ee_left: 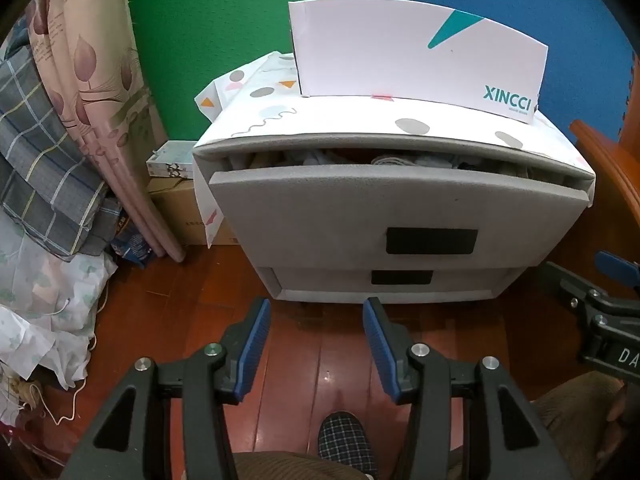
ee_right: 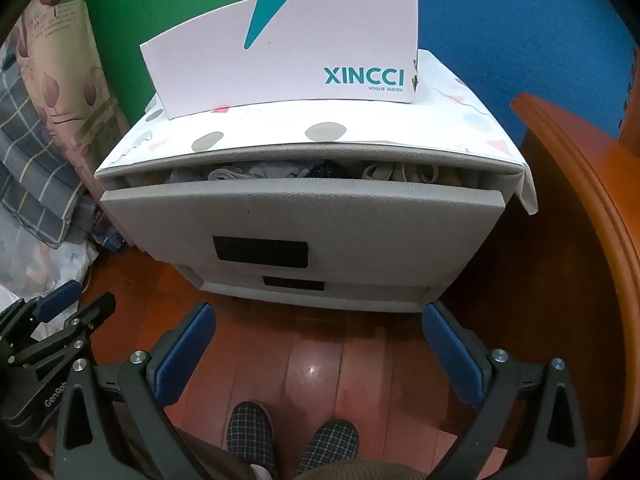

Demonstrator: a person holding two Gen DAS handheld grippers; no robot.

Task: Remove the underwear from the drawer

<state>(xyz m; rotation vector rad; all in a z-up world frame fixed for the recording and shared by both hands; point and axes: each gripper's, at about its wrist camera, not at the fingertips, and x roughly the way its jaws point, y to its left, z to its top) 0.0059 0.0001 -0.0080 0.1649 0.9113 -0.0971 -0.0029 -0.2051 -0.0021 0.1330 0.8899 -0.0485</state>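
Observation:
A grey two-drawer cabinet (ee_left: 360,216) (ee_right: 300,216) stands on the wooden floor ahead of both grippers. Its top drawer (ee_left: 400,196) (ee_right: 304,200) is pulled out a little. Through the gap I see folded light and dark garments (ee_left: 392,159) (ee_right: 280,170), but cannot tell which are underwear. My left gripper (ee_left: 316,308) hangs open in front of the cabinet's base, with nothing between its blue pads. My right gripper (ee_right: 318,312) is spread wide open at about the same distance, also empty. Each gripper shows at the edge of the other's view (ee_left: 592,308) (ee_right: 60,312).
A white XINCCI shoe box (ee_left: 416,60) (ee_right: 288,56) sits on the spotted cloth (ee_left: 320,120) covering the cabinet top. Orange wooden furniture (ee_right: 580,208) stands close on the right. Bedding (ee_left: 52,152) and cardboard boxes (ee_left: 176,200) crowd the left. A person's checked slippers (ee_right: 292,436) rest on the floor below.

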